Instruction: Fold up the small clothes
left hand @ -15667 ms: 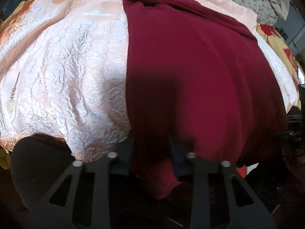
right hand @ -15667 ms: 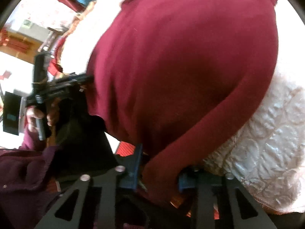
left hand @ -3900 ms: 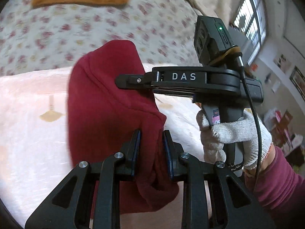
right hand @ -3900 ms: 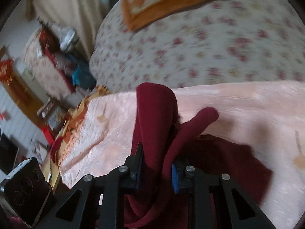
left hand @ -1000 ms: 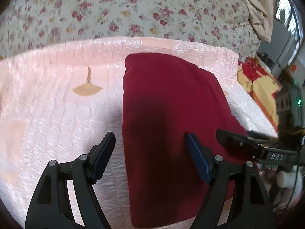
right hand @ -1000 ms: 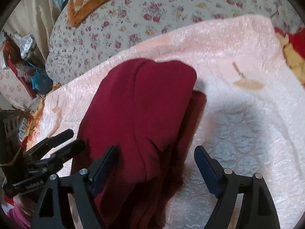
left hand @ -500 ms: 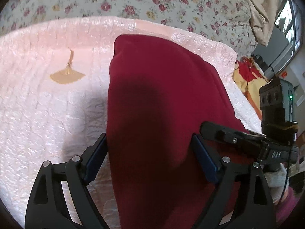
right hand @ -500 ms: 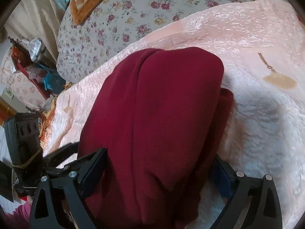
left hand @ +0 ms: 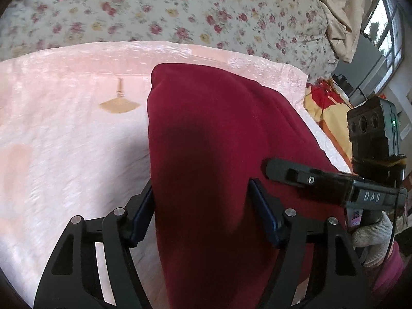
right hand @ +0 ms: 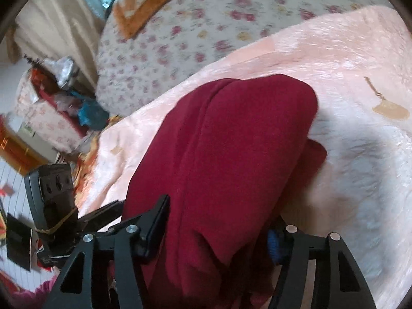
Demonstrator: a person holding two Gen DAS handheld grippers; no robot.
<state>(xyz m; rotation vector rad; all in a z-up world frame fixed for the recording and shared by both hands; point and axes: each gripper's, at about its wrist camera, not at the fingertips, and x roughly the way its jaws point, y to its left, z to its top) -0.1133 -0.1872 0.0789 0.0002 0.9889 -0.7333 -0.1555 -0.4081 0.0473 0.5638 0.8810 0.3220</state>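
Left wrist view: folded maroon garment (left hand: 206,154) lay on the pink quilted bedspread (left hand: 64,141), which covered a floral-print bed (left hand: 154,13). The left gripper (left hand: 200,206) straddled the near end of the bundle, blue pads at either flank; its jaws had just been closing with the cloth between them, and the pads looked pressed against the fabric, so clenched on the garment. A gold fan motif (left hand: 119,105) sat on the bedspread just left of the garment. At right, the right gripper's body marked DAS lay across the garment's edge, held by a white-gloved hand (left hand: 373,239) with a magenta sleeve (left hand: 388,275).

Right wrist view: same maroon garment (right hand: 226,154) bulged up between the right gripper (right hand: 219,221) fingers (right hand: 157,221), jaws just been closing, cloth bunched between them, grasping the bundle. A sleeve or loose flap stuck out at the right side of the stack. The left gripper's camera block (right hand: 51,188) showed at lower left. Orange-patterned blanket (right hand: 144,2) lay far back on the bed.
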